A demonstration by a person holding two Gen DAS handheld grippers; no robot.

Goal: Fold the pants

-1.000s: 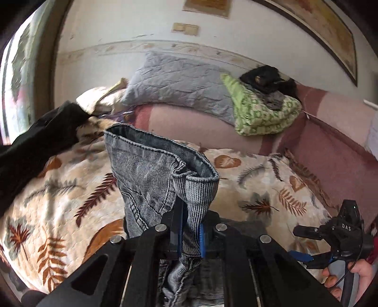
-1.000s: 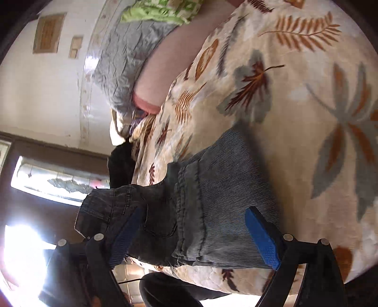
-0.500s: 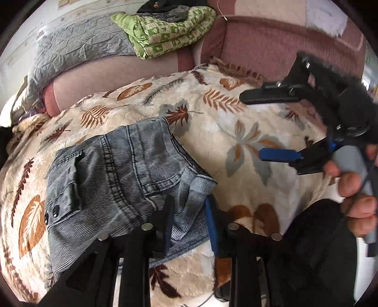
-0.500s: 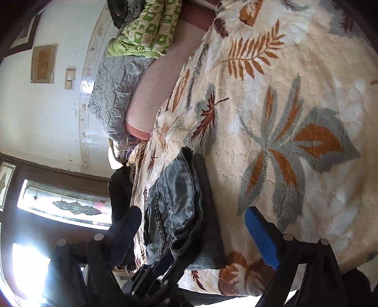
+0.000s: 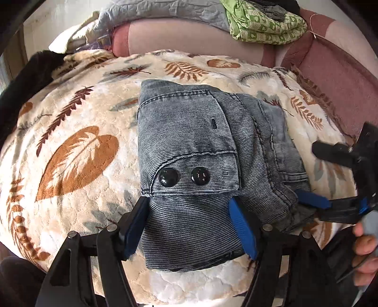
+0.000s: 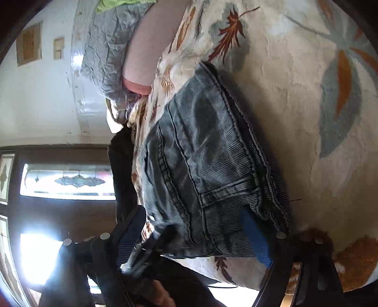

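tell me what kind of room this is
Most likely a bedroom or living room at home: folded grey jeans lie on a leaf-print blanket over a bed or sofa, with a grey quilted pillow and a green bundle of fabric behind.

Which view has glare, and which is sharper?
Right wrist view: strong glare from the window at lower left, and the pants look softly blurred. Left wrist view: even light, the pants are sharp; the blanket bends at the fisheye edges.
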